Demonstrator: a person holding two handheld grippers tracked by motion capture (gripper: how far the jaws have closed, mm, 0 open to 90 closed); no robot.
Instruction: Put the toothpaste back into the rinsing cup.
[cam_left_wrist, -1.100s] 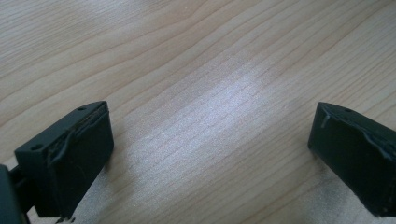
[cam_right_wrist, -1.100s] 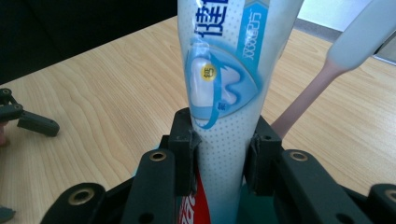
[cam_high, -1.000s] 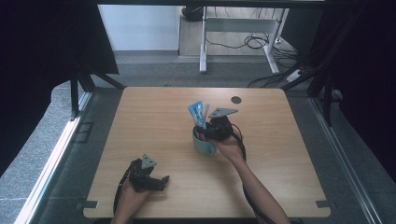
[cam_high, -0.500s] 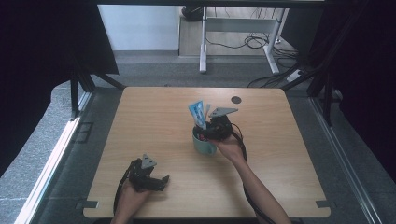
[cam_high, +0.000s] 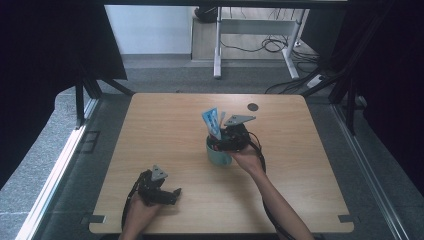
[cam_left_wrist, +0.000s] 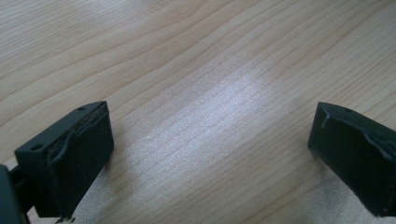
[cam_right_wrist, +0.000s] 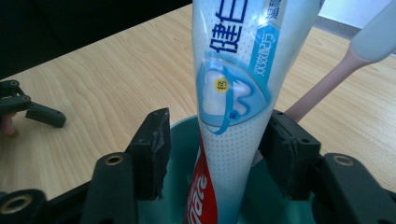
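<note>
A teal cup (cam_high: 219, 156) stands mid-table with a blue-and-white toothpaste tube (cam_high: 211, 123) upright in it. The right gripper view shows the tube (cam_right_wrist: 233, 84) rising from the cup (cam_right_wrist: 187, 140), with a pink-handled toothbrush (cam_right_wrist: 322, 86) leaning behind it. My right gripper (cam_high: 231, 140) sits at the cup's rim, open. Its jaws stand either side of the tube (cam_right_wrist: 217, 140), with a gap showing on the left side. My left gripper (cam_high: 161, 190) rests near the table's front left, open over bare wood (cam_left_wrist: 210, 140).
A dark round grommet (cam_high: 253, 106) is set in the wooden table (cam_high: 300, 190) near its far edge. Desk legs and cables (cam_high: 270, 45) lie on the floor beyond. The left gripper (cam_right_wrist: 32, 109) appears far off in the right gripper view.
</note>
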